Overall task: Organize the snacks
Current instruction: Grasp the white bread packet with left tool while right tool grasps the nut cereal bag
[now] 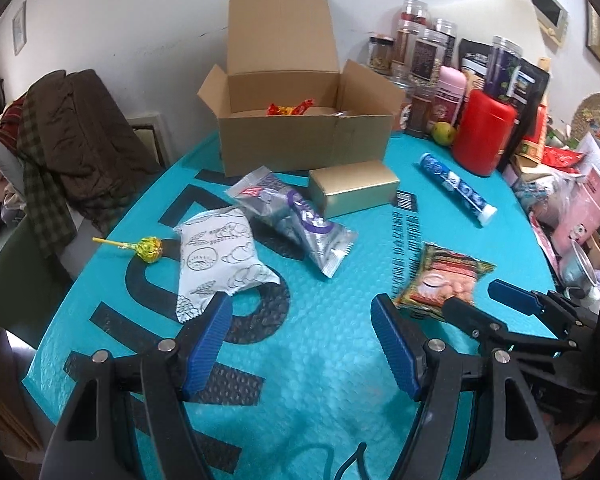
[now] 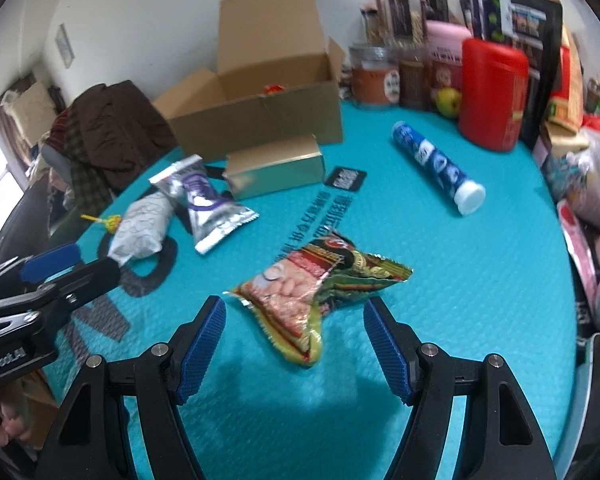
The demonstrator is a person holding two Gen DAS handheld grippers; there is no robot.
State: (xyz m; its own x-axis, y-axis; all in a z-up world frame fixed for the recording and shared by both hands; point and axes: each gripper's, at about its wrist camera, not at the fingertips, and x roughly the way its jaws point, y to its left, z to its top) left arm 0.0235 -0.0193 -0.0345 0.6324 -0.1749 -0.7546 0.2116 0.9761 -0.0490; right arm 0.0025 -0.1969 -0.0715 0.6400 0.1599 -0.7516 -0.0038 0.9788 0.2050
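An open cardboard box (image 1: 300, 136) stands at the table's far side with a red-yellow wrapper (image 1: 288, 109) inside. On the teal mat lie a white pouch (image 1: 216, 260), a silver-purple packet (image 1: 300, 216), a gold box (image 1: 354, 188), a blue tube (image 1: 456, 186), a yellow lollipop (image 1: 148, 249) and a peanut packet (image 2: 320, 284). My left gripper (image 1: 302, 320) is open and empty above the mat, near the white pouch. My right gripper (image 2: 294, 320) is open, its fingers on either side of the peanut packet's near end. It also shows in the left wrist view (image 1: 484, 296).
Jars, a red canister (image 1: 484, 132), a pink bottle (image 1: 448, 92), dark bags and a green fruit (image 1: 444, 133) crowd the back right. Bags and cartons pile at the right edge. A chair with a brown jacket (image 1: 80, 140) stands left of the table.
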